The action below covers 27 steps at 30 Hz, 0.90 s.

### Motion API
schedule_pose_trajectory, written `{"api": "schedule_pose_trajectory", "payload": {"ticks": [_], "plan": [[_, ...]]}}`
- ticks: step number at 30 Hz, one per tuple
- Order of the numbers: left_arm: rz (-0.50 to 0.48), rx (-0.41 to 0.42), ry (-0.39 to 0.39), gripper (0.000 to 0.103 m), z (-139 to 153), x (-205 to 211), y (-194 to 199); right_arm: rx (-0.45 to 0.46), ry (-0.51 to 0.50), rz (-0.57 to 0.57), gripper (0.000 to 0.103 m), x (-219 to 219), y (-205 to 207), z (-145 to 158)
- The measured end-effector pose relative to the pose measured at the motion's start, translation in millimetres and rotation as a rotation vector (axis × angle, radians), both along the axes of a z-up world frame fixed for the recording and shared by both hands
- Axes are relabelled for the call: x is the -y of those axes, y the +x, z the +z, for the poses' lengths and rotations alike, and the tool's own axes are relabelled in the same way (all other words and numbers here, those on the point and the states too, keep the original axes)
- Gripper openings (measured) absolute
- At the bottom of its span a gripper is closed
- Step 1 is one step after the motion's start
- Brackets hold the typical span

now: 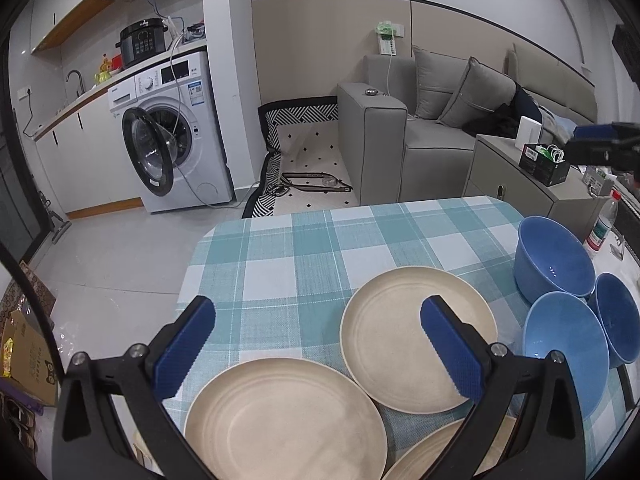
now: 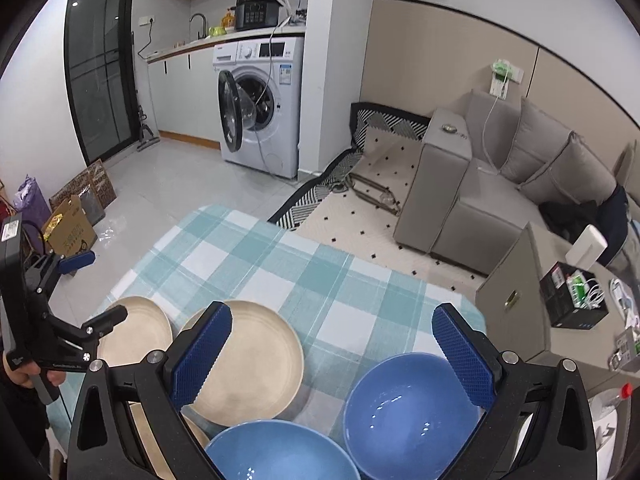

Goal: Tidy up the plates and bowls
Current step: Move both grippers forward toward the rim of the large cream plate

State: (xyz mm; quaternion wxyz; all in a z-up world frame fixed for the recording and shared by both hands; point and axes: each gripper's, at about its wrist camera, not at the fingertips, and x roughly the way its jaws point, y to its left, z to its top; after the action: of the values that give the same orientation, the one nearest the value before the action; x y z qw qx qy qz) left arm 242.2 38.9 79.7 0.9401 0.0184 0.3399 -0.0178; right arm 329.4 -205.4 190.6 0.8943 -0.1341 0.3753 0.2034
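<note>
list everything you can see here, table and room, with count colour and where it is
round cream plates: three, cream, left part of the table, the nearest partly cut off by the frame
round blue bowls: three, blue, clustered right of the plates
checked tablecloth: one, teal and white, covering the table
front-loading washing machine: one, white, door open, under the kitchen counter
black pressure cooker: one, on the counter above the washer
grey sofa: one, grey with cushions, against the far wall
clear plastic bottle: one, red cap, right of the bowls
left gripper: blue fingers, open, above the plates
right gripper: blue fingers, open, above the bowls
</note>
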Motion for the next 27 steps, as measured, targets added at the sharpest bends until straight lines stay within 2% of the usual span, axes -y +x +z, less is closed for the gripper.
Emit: {"api": "schedule_pose_trajectory", "payload": {"ticks": [15, 27], "plan": [[0.003, -0.105, -0.012, 0.103, -37.7, 5.0, 29.5, -0.141, -0.037, 0.021, 0.103, -18.6, 18.5, -72.2], [-0.023, -0.21, -0.007, 0.101, -66.7, 15.9, 48.8, -0.262, -0.09, 0.054, 0.095, -38.6, 30.8, -113.0]]}}
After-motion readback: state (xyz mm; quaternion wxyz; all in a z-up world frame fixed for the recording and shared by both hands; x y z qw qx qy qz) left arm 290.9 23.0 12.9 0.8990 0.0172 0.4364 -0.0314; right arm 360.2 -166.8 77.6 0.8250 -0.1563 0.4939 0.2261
